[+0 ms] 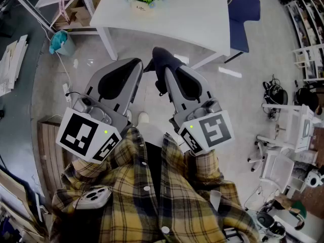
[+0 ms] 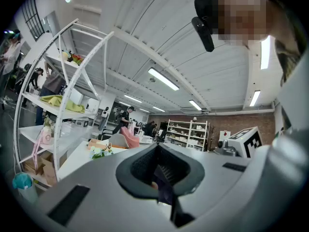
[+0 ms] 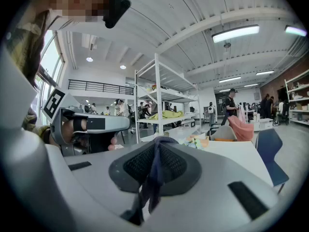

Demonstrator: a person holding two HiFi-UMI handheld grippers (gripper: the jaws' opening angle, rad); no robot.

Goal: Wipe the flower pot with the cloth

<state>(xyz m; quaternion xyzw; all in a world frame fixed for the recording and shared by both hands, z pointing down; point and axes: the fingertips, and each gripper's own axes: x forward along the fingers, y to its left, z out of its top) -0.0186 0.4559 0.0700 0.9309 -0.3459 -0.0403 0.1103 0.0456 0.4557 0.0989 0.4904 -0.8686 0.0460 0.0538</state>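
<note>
Approach step, apparently: left gripper and right gripper both clamped on the cloth, flower pot well apart. Next, likely: closing in, pressing cloth to pot.

The head camera looks steeply down from above onto the left gripper and right gripper, each gripper camera sits close behind its own fingers facing roughly level along them, and all three share the white table beyond the fingertips, seemingly with the flower pot.
</note>
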